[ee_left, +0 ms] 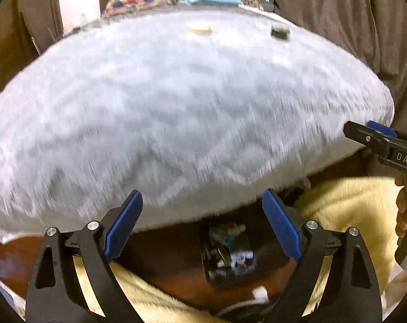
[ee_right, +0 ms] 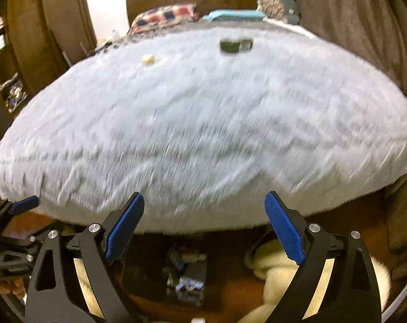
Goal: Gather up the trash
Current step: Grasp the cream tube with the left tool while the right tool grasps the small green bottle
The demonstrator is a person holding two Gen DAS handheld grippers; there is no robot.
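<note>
Both views are motion-blurred. The left hand-held gripper (ee_left: 202,223) has its blue-padded fingers (ee_left: 124,226) spread wide apart with nothing between them, pointing at the near edge of a bed covered by a shaggy pale grey blanket (ee_left: 176,102). The right hand-held gripper (ee_right: 203,226) is likewise wide apart and empty, facing the same bed edge; in the left wrist view its black tip (ee_left: 375,140) shows far to the right of the left hand-held gripper.

Far ahead of both hand-held grippers, on the blanket's far part, lie two small pieces. A small pale yellow scrap (ee_right: 148,59) sits ahead and to the left of the right hand-held gripper. A small dark green and white wrapper-like item (ee_right: 236,44) lies ahead and slightly right of it, well apart from the yellow scrap. Blur hides what these are exactly.

Beyond them, at the head of the bed, rest a red, white and blue checked pillow (ee_right: 165,17) and a light blue folded cloth (ee_right: 235,15).

Below the hand-held grippers, under the bed edge, a dark glossy rectangular object with a colourful printed face (ee_left: 227,250) lies on a brown floor (ee_left: 160,255), beside cream fluffy fabric (ee_left: 346,202).
</note>
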